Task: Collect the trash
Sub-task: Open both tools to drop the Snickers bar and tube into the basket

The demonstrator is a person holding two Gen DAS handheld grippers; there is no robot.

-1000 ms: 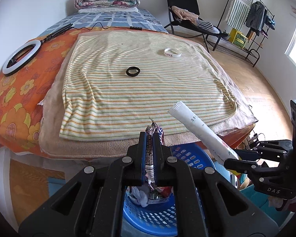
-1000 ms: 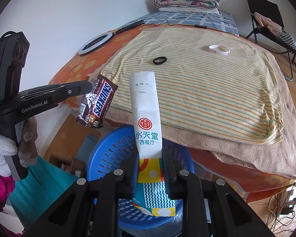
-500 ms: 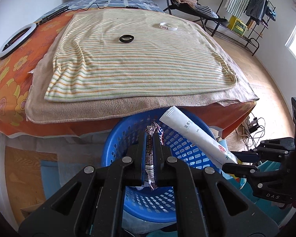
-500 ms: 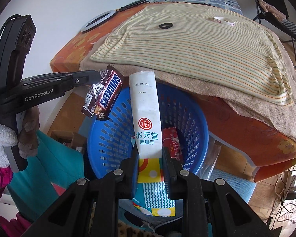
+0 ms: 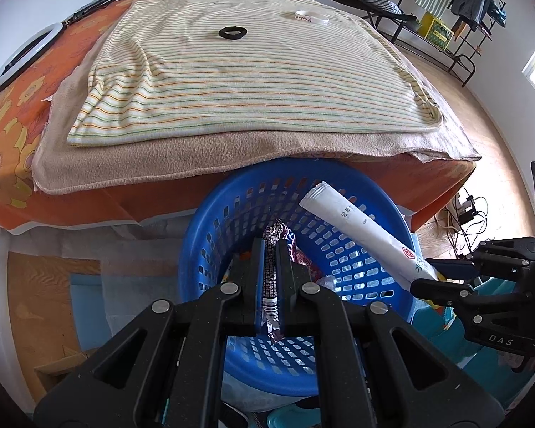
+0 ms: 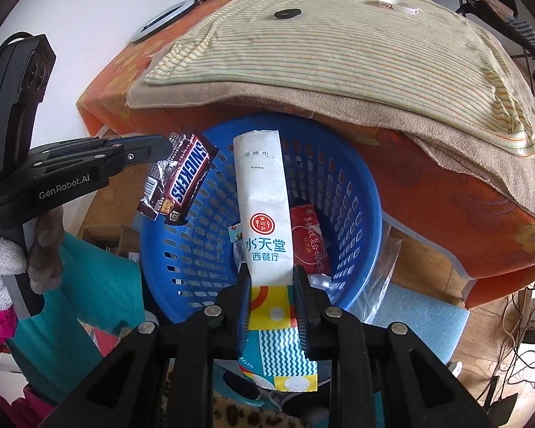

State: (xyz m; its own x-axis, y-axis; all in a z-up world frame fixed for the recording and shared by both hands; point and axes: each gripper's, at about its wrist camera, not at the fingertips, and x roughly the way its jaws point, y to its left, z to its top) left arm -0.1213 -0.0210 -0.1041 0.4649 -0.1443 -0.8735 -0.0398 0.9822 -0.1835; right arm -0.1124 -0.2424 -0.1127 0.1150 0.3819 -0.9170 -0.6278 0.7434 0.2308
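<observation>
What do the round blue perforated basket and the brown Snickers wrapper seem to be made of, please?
Round blue perforated basket: moulded plastic, judging by its smooth, slightly glossy wall with regular slots. Brown Snickers wrapper, held in the left gripper: thin printed film, probably foil-lined, given its crinkled silvery end.

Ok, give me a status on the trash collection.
Done: a red packet already lies in the blue basket.
In hand: the left tongs grip a Snickers wrapper, the right tongs a white wet-wipe packet, both over the basket, not yet released.
Left: dropping both. A black ring and white band remain on the bed.
</observation>
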